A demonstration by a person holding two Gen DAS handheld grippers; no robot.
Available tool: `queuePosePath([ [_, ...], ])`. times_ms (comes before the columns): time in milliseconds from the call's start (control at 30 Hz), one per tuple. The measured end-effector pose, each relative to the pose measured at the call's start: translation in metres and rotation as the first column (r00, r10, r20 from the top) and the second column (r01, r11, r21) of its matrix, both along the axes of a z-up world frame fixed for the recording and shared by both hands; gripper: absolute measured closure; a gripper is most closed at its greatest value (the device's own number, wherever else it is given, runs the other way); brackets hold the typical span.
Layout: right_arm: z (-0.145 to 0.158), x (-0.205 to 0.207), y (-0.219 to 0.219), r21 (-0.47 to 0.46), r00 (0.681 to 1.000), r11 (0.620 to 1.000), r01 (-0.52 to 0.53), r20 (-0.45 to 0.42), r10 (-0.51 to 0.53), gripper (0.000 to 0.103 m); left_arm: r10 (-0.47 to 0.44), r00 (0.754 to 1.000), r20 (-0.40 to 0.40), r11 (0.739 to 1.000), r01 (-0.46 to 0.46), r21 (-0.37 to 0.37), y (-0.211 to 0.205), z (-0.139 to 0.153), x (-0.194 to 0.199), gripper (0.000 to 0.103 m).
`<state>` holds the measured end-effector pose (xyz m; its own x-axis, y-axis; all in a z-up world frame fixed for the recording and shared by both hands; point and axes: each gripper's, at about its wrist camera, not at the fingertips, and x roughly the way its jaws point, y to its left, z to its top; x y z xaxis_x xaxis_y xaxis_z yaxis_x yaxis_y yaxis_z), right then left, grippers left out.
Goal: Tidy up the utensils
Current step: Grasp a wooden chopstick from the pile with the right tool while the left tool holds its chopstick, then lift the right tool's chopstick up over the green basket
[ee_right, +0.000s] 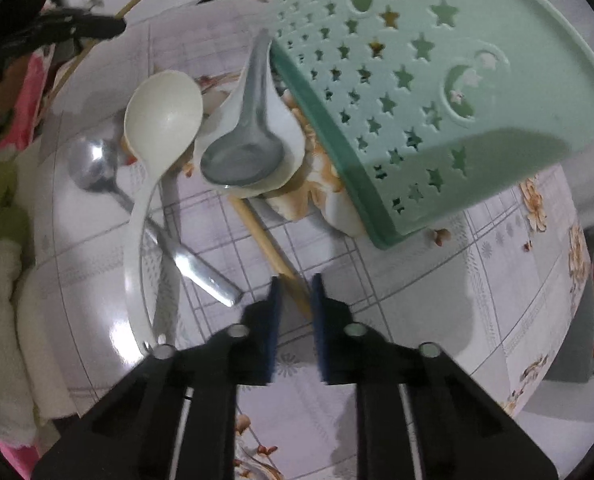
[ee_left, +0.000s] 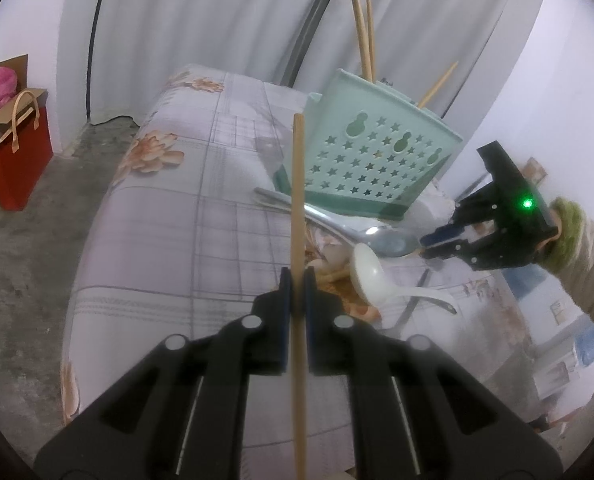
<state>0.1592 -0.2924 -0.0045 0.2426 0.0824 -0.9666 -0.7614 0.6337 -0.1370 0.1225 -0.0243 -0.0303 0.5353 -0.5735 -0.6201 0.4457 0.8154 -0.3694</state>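
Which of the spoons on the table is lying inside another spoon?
The grey metal soup spoon: its bowl is nested in a white ceramic spoon by the green star-cut basket. The cream plastic ladle and shiny steel spoon cross each other.

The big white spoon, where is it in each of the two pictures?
Left wrist view: the white spoon lies right of centre on the table, bowl toward the green basket, just below the metal spoon.
Right wrist view: the white spoon is upper left, its handle curving down across a metal spoon.
Shared landmark: the green basket with star-shaped holes.
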Motion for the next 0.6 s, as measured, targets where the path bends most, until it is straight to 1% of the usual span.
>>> queuePosePath([
  [100,0.0,-0.003,0.0,-0.02,1.0,1.0,-0.02,-0.009,0.02,0.093,0.0,1.0,0.002,1.0,0.0,0.002,-0.001,0.0,-0.001,0.098],
  [300,0.0,-0.024,-0.009,-0.058,0.999,0.998,-0.036,-0.026,0.035,0.095,0.0,1.0,0.005,1.0,0.0,0.003,-0.002,0.0,-0.002,0.098],
  [433,0.0,-0.045,-0.024,-0.084,0.999,0.996,-0.011,-0.039,0.007,0.096,-0.002,1.0,0.011,1.0,0.002,-0.001,0.0,0.002,-0.003,0.098],
  [600,0.002,-0.073,-0.049,-0.105,0.996,0.993,0.054,-0.061,-0.06,0.096,-0.005,1.0,0.016,1.0,0.005,-0.015,0.001,0.002,-0.003,0.098],
])
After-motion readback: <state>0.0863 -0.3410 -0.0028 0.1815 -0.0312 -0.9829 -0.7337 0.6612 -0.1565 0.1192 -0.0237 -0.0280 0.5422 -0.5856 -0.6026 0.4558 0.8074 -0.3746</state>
